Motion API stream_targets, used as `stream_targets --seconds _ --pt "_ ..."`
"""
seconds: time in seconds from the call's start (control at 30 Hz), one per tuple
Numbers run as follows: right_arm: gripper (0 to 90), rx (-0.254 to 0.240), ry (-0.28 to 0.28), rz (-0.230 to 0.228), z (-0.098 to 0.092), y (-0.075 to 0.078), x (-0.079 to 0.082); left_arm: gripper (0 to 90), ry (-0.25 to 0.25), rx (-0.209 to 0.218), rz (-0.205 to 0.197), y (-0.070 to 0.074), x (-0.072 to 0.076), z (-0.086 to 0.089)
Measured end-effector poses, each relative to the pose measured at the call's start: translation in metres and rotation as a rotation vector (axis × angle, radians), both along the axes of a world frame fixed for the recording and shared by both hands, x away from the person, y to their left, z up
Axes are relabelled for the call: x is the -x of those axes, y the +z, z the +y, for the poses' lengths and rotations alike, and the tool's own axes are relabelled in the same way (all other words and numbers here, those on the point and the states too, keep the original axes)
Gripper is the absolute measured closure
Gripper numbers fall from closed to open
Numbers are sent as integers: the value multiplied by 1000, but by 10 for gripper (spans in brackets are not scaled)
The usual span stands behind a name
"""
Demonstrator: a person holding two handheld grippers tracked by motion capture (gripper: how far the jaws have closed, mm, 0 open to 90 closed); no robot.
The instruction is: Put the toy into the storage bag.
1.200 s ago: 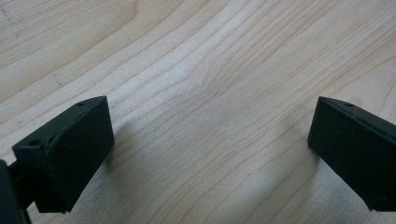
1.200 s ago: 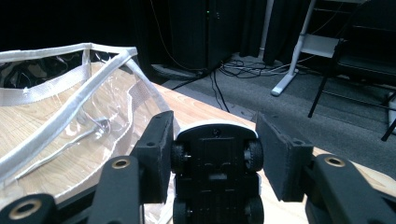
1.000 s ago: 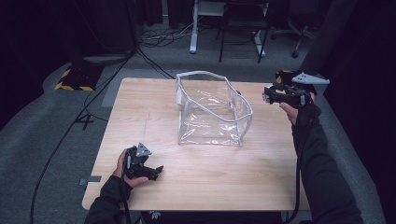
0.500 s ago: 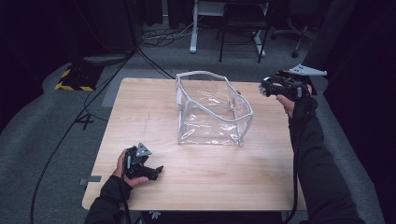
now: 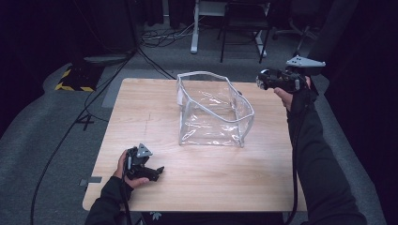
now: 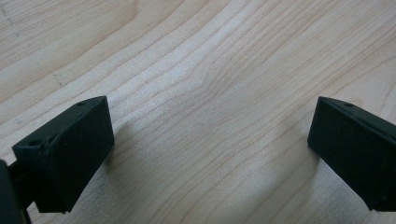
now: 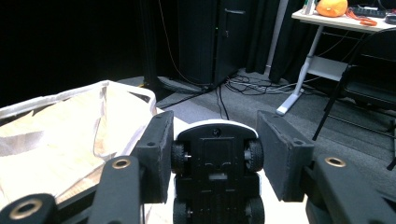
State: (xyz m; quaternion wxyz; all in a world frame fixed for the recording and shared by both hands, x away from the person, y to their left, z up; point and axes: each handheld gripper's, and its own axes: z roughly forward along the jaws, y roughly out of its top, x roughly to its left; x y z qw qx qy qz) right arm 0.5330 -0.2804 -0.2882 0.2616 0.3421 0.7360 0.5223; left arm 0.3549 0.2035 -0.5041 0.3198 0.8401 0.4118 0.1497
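1. The right gripper [image 5: 261,80] is held in the air just off the far right corner of the clear bag [image 5: 213,110]. Its jaws pinch a toy car [image 7: 215,170].
2. In the right gripper view the car's black underside faces the camera. The wheels on each flank sit against the pads [image 7: 158,154], and the white body shell points away.
3. Handling call: small hard plastic shell, light and rigid. It won't deform, but the grip is on the wheels and they look free to roll. The car could creep lengthwise out of the pinch if the hold slackens or the gripper tips nose-down.
4. A better hold would be across the body sides between the axles, on flat plastic rather than tyres. As it stands, the pinch looks centred and square.
5. The bag is a soft transparent film with a white stiffened rim [image 5: 202,75]. It stands open on the desk [image 5: 155,108] with its mouth up. The walls are floppy and creased and will fold if bumped, so I'd come in from above the rim rather than across it.
6. The drop risk looks low. The car should take a short fall onto the film, though it may roll once it lands wheels-down.
7. The left gripper [image 5: 158,170] rests on the desk, well apart from the bag on its near left side. Its jaws are spread wide with bare wood between them, and it is free to steady the rim if needed.
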Motion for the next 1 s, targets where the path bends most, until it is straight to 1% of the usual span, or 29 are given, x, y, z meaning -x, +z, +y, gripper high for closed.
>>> stream_targets --seconds 0.03,0.07,0.1,0.2,0.3,0.33,0.47,0.77,1.0 --pt "489 17 6 0 1 1 -1 5 0 0 0 0 0 0" --pt "489 22 8 -5 2 2 -1 6 0 0 0 0 0 0" --pt "489 22 7 -1 5 3 -1 6 0 0 0 0 0 0" --pt "489 34 25 -11 10 7 -2 6 0 0 0 0 0 0" --pt "489 31 30 -10 15 11 -2 6 0 0 0 0 0 0" --pt "489 42 36 -17 16 12 -3 6 0 0 0 0 0 0" --pt "489 34 48 -14 22 15 -2 6 0 0 1 0 0 0" --pt "489 54 92 -24 38 18 2 5 0 0 0 0 0 0" --pt "489 59 120 -23 50 19 4 6 -1 0 0 0 0 0"
